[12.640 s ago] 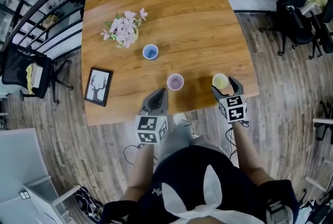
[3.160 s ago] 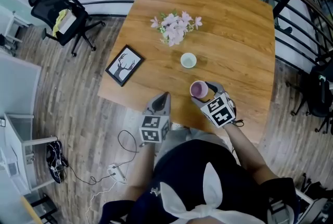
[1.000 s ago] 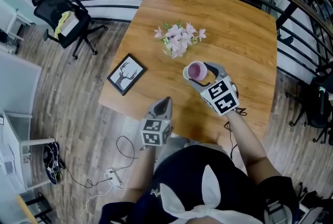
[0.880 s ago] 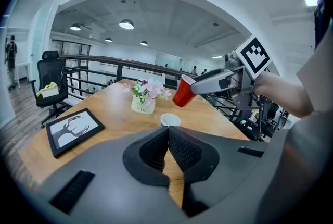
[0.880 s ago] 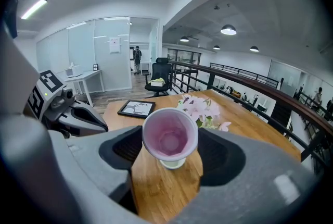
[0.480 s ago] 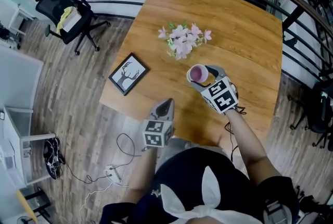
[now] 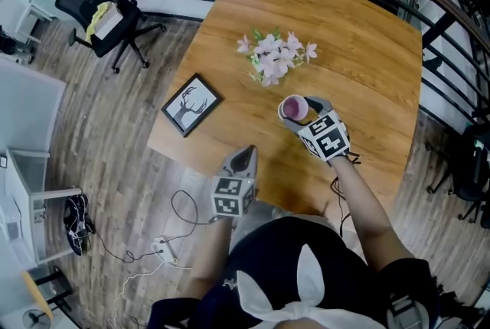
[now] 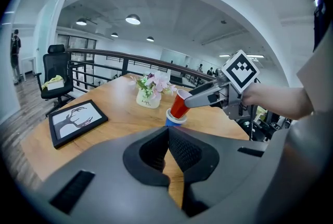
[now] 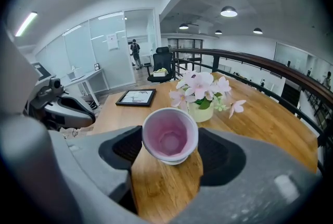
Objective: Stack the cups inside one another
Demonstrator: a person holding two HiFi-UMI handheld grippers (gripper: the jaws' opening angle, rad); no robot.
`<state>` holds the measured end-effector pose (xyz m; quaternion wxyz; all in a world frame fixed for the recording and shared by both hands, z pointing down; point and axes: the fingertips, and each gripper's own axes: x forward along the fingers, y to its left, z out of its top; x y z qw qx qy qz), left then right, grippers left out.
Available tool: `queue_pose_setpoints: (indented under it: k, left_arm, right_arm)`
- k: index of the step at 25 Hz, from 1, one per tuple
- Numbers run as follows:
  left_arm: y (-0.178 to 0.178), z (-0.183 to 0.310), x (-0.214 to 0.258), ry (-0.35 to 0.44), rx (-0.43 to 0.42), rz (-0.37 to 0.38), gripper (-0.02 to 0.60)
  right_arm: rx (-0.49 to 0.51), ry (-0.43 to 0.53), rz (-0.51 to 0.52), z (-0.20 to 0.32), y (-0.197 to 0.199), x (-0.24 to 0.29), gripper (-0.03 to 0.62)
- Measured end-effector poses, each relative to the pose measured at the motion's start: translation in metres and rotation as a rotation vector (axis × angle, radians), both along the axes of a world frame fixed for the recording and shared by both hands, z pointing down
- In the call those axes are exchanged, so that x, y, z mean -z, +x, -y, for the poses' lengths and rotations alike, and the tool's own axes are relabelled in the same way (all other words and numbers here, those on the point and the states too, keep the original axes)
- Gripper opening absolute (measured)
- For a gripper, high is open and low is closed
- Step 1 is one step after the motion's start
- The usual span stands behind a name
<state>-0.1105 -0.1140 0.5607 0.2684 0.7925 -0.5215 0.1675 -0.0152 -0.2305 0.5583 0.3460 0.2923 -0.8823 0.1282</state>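
Note:
My right gripper is shut on a red cup with a pink inside, just in front of the flowers. In the left gripper view the red cup leans over, its bottom end inside a blue cup standing on the table. In the right gripper view the red cup fills the gap between the jaws of my right gripper, and a white rim shows just beneath it. My left gripper hangs shut and empty at the table's near edge, its pads together.
A vase of pink flowers stands just behind the cups. A framed deer picture lies at the left of the wooden table. A black railing runs behind the table, and an office chair stands on the floor to the left.
Three cups once stood apart. Over the last three seconds my right gripper carried the red cup from the near side to the stack by the flowers. The left gripper stayed put.

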Motion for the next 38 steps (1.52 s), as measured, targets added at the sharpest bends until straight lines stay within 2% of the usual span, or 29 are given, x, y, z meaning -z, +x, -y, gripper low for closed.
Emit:
queue_pose_setpoints:
  k: [9, 14, 17, 23, 24, 31, 38]
  left_arm:
    - [0.000, -0.002, 0.000, -0.019, 0.005, 0.007, 0.017]
    - [-0.002, 0.003, 0.007, 0.017, 0.013, 0.009, 0.017]
    - [-0.003, 0.005, 0.019, 0.037, 0.018, 0.008, 0.017]
    - [0.003, 0.007, 0.042, 0.093, 0.007, -0.008, 0.017]
    - [0.005, 0.007, 0.046, 0.106, 0.001, -0.008, 0.017]
    - [0.016, 0.004, 0.074, 0.172, -0.036, -0.008, 0.017]
    - [0.022, -0.004, 0.089, 0.228, -0.046, -0.016, 0.017]
  right_arm:
    - [0.001, 0.014, 0.003, 0.001, 0.001, 0.002, 0.345]
    - [-0.013, 0.053, 0.039, -0.002, 0.003, 0.017, 0.337]
    - [-0.022, 0.105, 0.081, -0.006, 0.004, 0.036, 0.247]
    - [-0.007, 0.210, 0.210, -0.023, 0.003, 0.080, 0.019]
    - [-0.005, 0.223, 0.223, -0.027, 0.003, 0.087, 0.000]
    - [0.045, 0.325, 0.209, -0.060, 0.006, 0.116, -0.002]
    - [0.029, 0.297, 0.228, -0.093, 0.009, 0.116, -0.002]
